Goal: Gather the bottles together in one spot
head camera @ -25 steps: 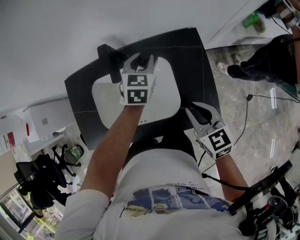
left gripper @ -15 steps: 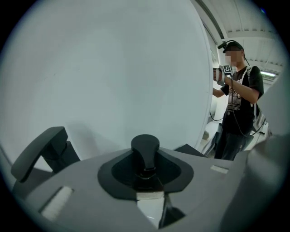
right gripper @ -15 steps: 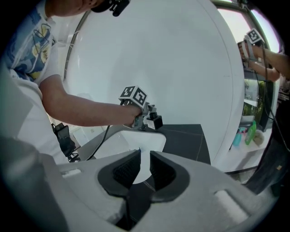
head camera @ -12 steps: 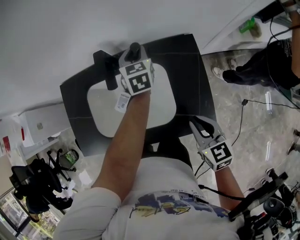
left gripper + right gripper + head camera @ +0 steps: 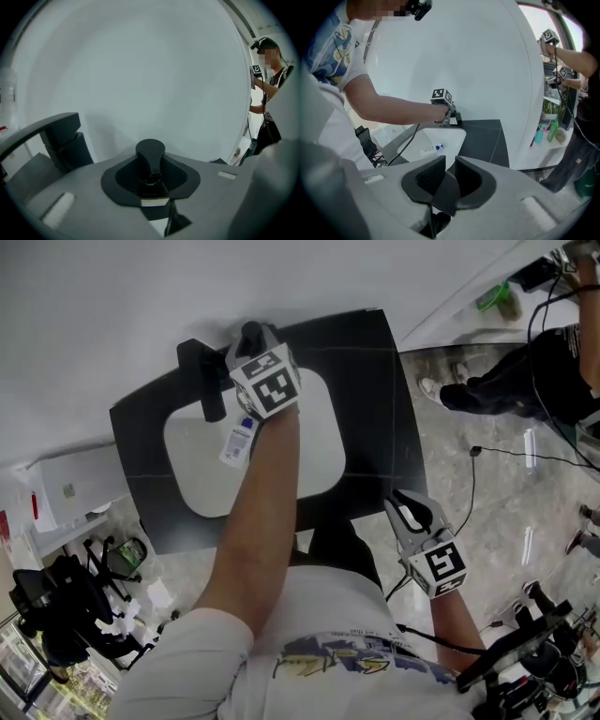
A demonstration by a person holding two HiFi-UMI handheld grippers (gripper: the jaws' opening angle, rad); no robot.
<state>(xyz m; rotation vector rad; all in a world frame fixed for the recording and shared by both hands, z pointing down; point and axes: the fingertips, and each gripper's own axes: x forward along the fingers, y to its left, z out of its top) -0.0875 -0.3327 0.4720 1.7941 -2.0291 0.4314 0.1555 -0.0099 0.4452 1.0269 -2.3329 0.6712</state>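
My left gripper hovers over the back edge of the black counter, just right of the black faucet. It is shut on a dark bottle with a rounded black top, which sticks out beyond the jaws. A white bottle with a blue cap lies on its side in the white sink basin, under my left forearm; the right gripper view also shows this bottle. My right gripper hangs off the counter's front right corner, shut and empty.
A white wall rises behind the counter. A second person with grippers stands at the right beside a shelf with green and blue bottles. Cables run over the marble floor. Dark equipment sits at the lower left.
My left gripper has moved left toward the faucet and the counter's back edge, rolling as it went, still gripping the dark bottle. The white bottle now shows in the basin. My right gripper has drawn back.
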